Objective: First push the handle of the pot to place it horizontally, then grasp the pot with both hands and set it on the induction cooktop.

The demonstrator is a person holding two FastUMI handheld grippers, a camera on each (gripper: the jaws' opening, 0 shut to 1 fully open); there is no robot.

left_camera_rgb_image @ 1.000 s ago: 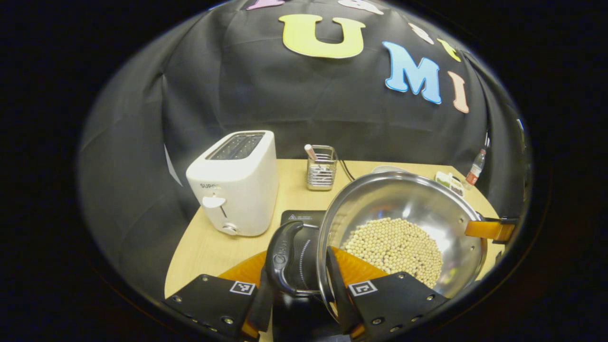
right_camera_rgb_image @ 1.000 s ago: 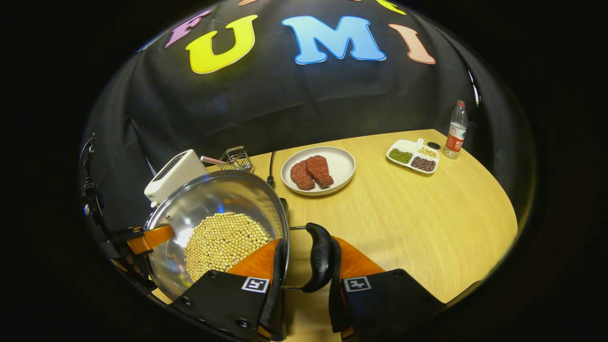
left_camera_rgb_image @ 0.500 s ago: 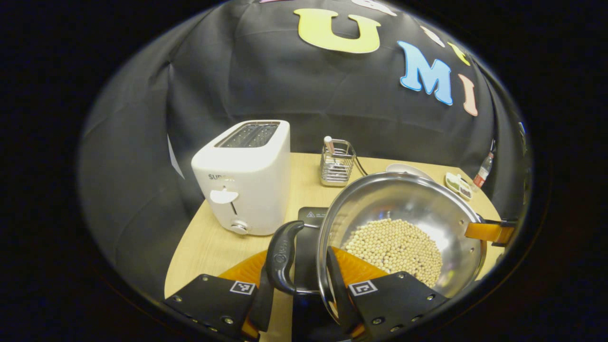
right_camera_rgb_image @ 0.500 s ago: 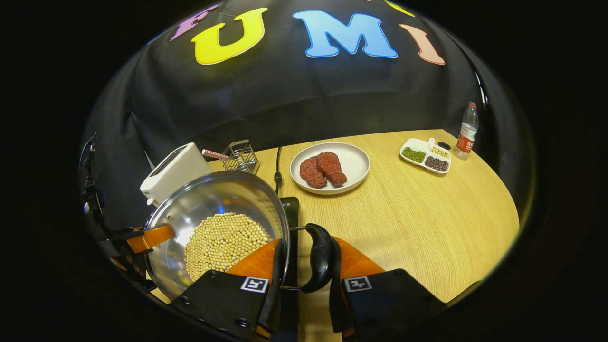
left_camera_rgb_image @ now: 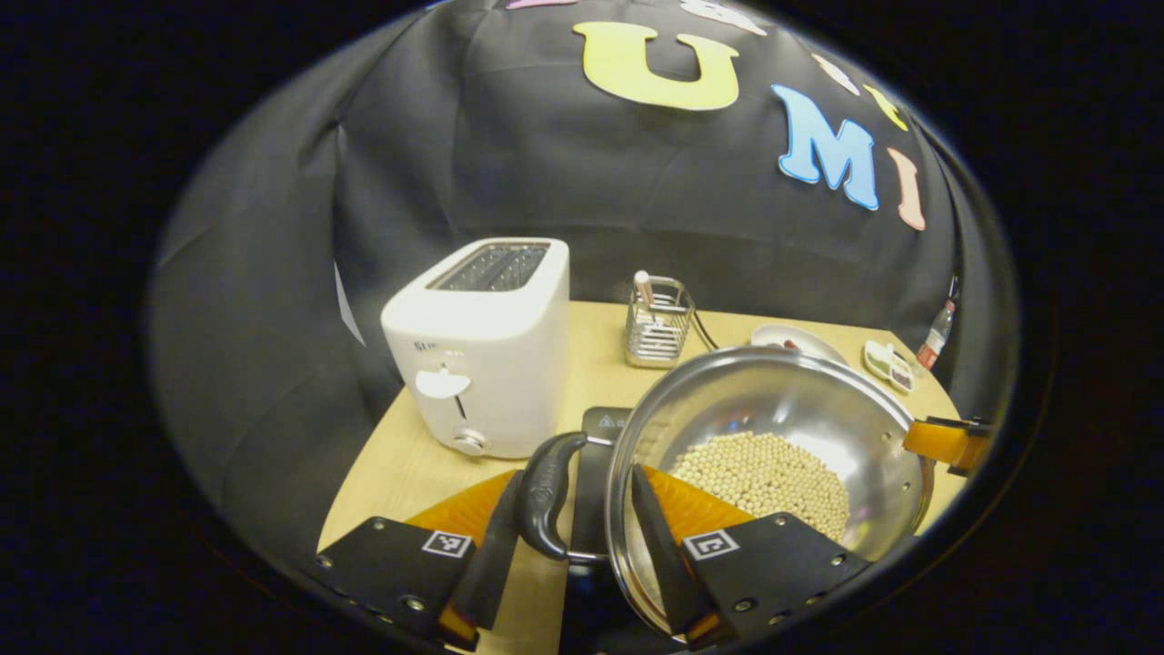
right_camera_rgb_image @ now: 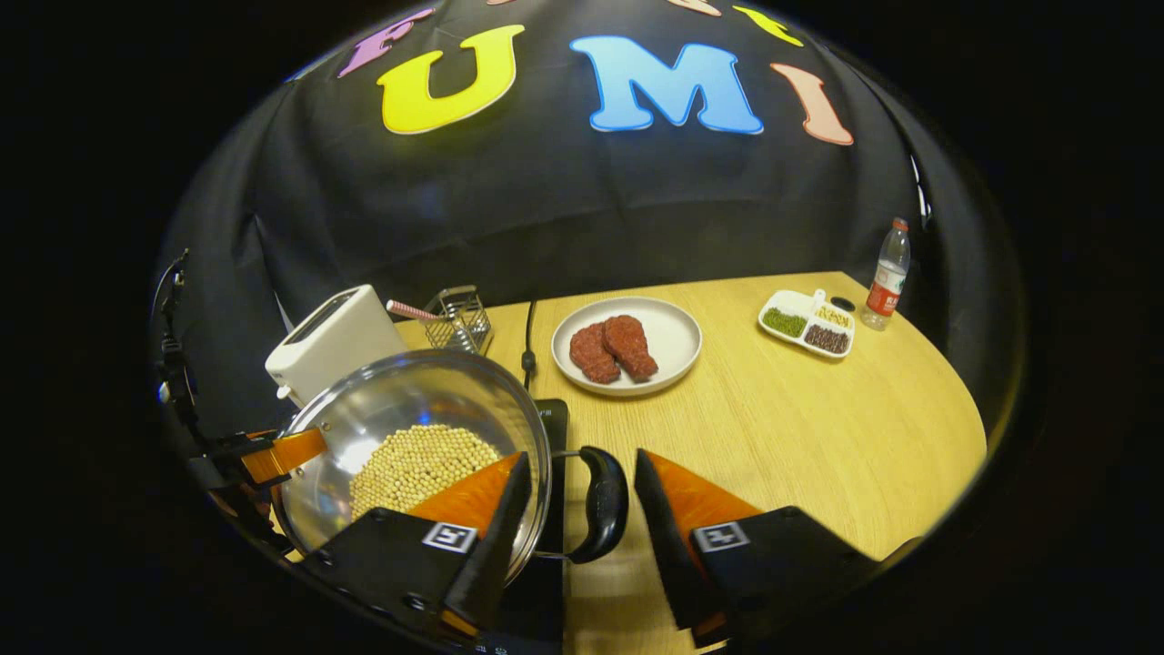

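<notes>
1. The round stainless-steel pot [left_camera_rgb_image: 773, 428] contains a bed of pale round beans [left_camera_rgb_image: 773, 473] covering its bottom. It sits over the flat black induction cooktop [left_camera_rgb_image: 600, 428], near the left end of the light wooden counter [right_camera_rgb_image: 800, 428].
2. The round white plate [right_camera_rgb_image: 677, 341] holds two reddish-brown pieces of meat [right_camera_rgb_image: 614, 348].
3. The white divided dish [right_camera_rgb_image: 805, 323] carries green, pale and dark grains in separate compartments.
4. The wire-mesh holder [left_camera_rgb_image: 659, 323] contains one slim pale-tipped stick, which stands tilted.
5. A clear plastic bottle with a red label [right_camera_rgb_image: 885, 284] stands just beside the divided dish. A white two-slot toaster [left_camera_rgb_image: 482, 350] stands beside the cooktop.
6. Left gripper [left_camera_rgb_image: 568, 564]: the jaws stand apart. One finger lies outside the pot's left curved black loop handle [left_camera_rgb_image: 546, 496], with a visible gap; the other reaches inside the pot rim.
7. Right gripper [right_camera_rgb_image: 575, 546]: the jaws stand apart. One finger is over the pot interior; the other is clear of the pot's right curved black loop handle [right_camera_rgb_image: 602, 503].
8. Change from 0.5 s ago: both pairs of jaws were closed on the rim and handles; both have since spread. The pot now sits lower in both views, with more of the cooktop hidden beneath it.
</notes>
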